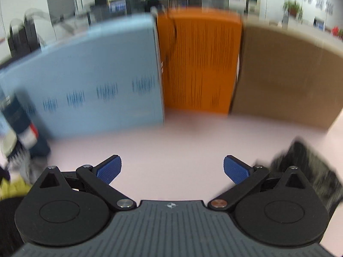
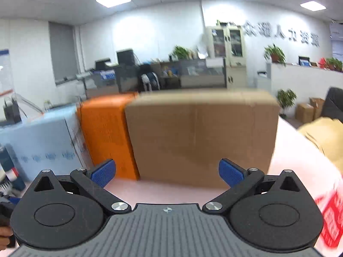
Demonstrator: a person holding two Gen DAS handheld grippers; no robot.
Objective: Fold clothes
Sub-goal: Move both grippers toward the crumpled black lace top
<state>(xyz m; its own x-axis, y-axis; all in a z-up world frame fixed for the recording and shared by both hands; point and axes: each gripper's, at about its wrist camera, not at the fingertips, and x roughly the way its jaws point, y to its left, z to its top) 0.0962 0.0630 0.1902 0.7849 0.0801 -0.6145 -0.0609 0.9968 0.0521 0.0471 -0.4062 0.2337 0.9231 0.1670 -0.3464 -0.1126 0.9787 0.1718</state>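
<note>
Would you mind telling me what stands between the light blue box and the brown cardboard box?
An orange box stands between the light blue box and the brown cardboard box, close against both. Both wrist views show it.

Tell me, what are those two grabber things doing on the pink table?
Nothing is being held yet. The left gripper and right gripper both hang open and empty over the pink table. Three boxes stand behind: blue, orange, brown. Rumpled clothes wait at the left edge.
</note>
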